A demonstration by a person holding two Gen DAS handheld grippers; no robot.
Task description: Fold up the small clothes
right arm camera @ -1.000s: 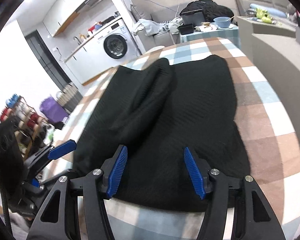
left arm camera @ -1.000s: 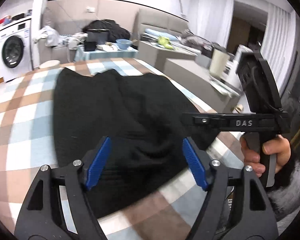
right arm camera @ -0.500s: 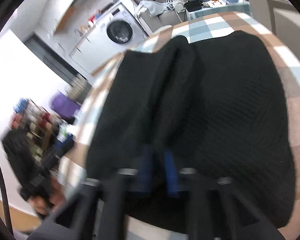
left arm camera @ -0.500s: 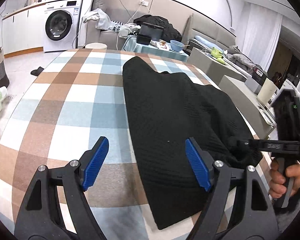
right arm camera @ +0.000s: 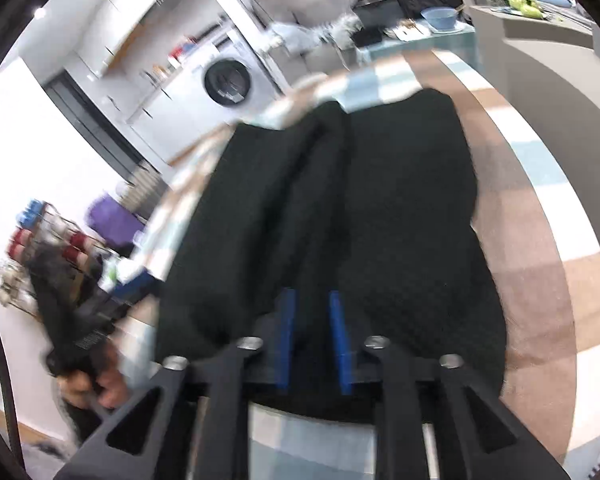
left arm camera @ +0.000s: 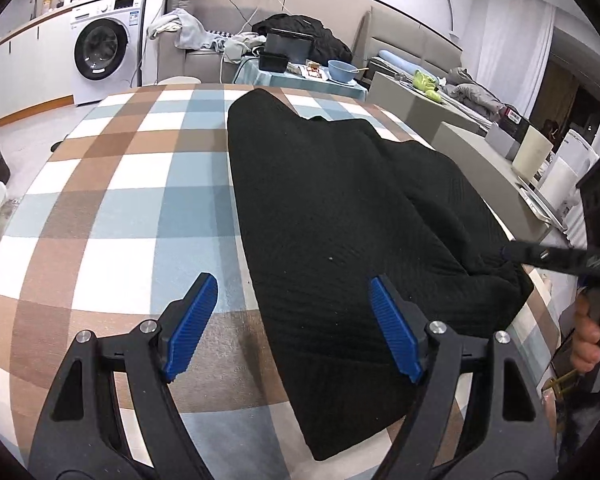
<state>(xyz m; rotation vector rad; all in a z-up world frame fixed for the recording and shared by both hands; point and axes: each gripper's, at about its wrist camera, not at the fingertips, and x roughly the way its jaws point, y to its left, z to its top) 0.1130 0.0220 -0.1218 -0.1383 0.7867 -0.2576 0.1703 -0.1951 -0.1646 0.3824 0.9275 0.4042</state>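
Observation:
A black knit garment point(left arm camera: 340, 216) lies lengthwise on the checked tablecloth point(left arm camera: 120, 200), with a raised fold along its right side. My left gripper point(left arm camera: 292, 320) is open and empty, above the garment's near left edge. My right gripper point(right arm camera: 311, 334) has its jaws nearly together on the garment's point(right arm camera: 380, 208) near hem; cloth sits between the blue pads point(right arm camera: 286, 336). In the left wrist view the right gripper point(left arm camera: 524, 254) touches the garment's near right edge.
A washing machine point(left arm camera: 104, 46) stands at the back left. A side table with a blue bowl point(left arm camera: 340, 70) and a black box stands behind the table. A grey sofa point(left arm camera: 420, 108) runs along the right. A shelf rack point(right arm camera: 40, 248) is at the left.
My right gripper went from open to closed on the garment's near hem. My left gripper swung left off the garment's middle, staying open.

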